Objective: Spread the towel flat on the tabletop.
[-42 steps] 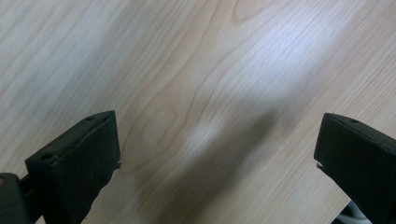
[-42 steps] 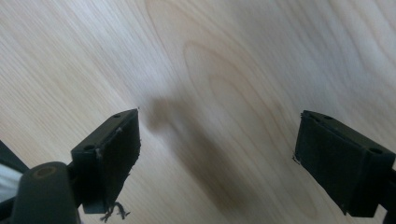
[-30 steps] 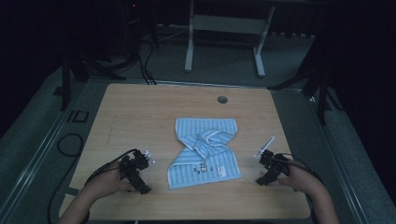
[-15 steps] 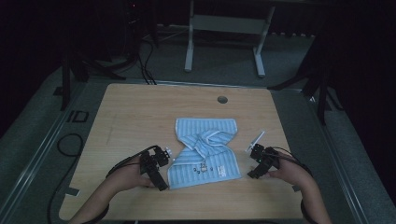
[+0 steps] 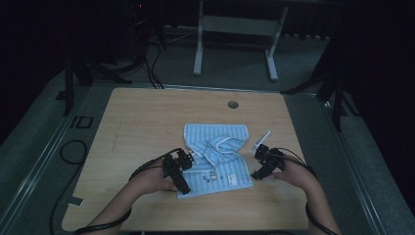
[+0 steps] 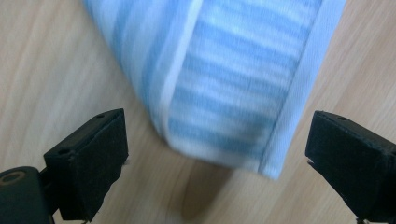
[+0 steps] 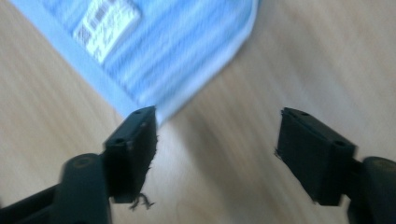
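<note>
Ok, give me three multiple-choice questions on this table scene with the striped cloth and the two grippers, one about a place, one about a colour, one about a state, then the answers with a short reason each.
1. Where does the cloth lie relative to the grippers?
A. between them
B. beyond the round hole
C. on the floor

2. What colour are the cloth's stripes?
A. red and black
B. light blue and white
C. green and yellow

3. How do the left gripper jaws stand?
A. clamped on the cloth
B. open, a cloth corner between them
C. shut on nothing

Answers: A, since the left gripper and right gripper flank its near corners on the table; B, as both gripper views show; B, because the pads stand apart, clear of the fabric.
</note>
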Motion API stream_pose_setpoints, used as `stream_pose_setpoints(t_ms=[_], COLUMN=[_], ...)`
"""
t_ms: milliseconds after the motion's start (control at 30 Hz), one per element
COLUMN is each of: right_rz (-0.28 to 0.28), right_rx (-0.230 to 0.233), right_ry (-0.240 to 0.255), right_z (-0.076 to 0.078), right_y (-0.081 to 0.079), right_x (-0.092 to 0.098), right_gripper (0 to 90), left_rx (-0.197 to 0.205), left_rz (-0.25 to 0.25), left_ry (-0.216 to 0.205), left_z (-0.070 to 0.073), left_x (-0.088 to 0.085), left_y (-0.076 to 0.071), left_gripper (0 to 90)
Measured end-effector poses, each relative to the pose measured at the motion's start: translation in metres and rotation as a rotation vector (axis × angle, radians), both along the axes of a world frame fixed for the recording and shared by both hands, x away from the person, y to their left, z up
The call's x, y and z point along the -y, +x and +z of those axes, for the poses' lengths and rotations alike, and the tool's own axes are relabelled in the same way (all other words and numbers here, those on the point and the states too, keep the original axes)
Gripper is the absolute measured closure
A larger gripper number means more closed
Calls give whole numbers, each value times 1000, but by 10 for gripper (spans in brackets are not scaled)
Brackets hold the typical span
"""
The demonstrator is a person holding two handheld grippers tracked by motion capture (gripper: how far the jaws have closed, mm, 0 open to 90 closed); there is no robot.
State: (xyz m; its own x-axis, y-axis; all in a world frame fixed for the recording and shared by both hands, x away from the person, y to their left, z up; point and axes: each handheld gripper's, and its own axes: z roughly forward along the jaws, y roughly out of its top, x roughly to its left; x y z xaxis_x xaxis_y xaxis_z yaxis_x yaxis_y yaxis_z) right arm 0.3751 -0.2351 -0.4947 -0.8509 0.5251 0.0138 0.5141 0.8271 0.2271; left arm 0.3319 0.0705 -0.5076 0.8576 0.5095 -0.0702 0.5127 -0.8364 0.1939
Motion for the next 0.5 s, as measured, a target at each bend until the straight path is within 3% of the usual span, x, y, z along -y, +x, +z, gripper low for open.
stream_pose_setpoints(t_ms=[133,233,400,500], right_rz=[18,25,19,13], right_rx=[33,68,86,108], right_ry=[24,40,50,48], right_z=[2,3,1,-1], right_y=[5,11,20,29], right_x=[-11,-22,-32,-41], right_gripper=[352,429,494,525], left_rx=[24,56,81,84], left_rz=[13,1,-4,0], left_ry=[-8,-12,-12,3], left_z=[3,4,2,-4], left_x=[10,23,38,57], left_y=[7,13,19,26], left_gripper=[140,225,233,253])
